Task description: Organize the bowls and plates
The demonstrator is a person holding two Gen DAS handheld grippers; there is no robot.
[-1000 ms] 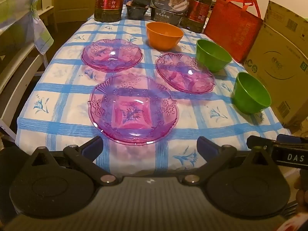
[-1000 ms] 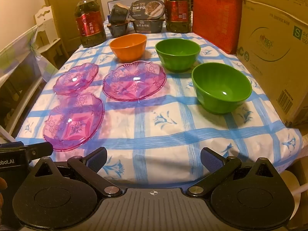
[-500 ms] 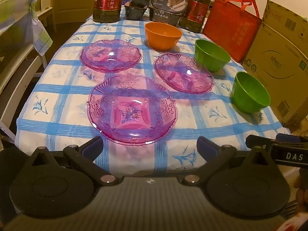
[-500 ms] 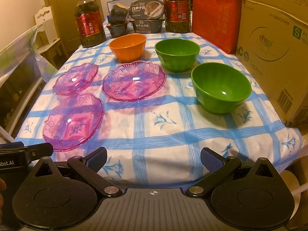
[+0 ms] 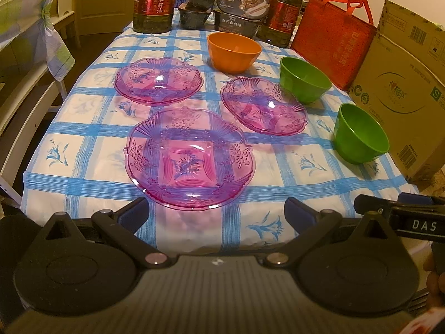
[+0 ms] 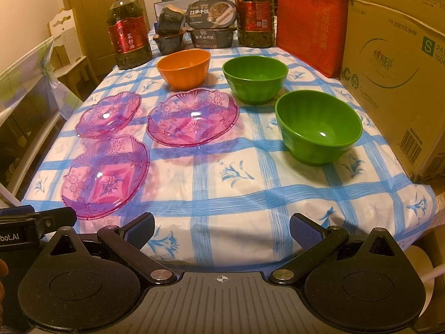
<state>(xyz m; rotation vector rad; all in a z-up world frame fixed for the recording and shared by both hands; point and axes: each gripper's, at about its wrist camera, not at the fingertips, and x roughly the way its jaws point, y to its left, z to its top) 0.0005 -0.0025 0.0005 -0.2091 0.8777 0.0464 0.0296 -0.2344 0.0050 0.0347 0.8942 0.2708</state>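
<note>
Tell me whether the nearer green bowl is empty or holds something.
Empty. In the right wrist view the nearer green bowl stands upright on the tablecloth, and its bare green inside shows down to the bottom, with only a light glint there.

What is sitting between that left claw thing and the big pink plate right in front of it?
Nothing visible. The left gripper hangs open at the table's near edge, and only bare checked tablecloth lies between its jaws and the nearest pink plate. The other plates and bowls sit farther back.

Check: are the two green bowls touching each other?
Apart. The right wrist view shows a strip of tablecloth between the far green bowl and the near green bowl.
</note>
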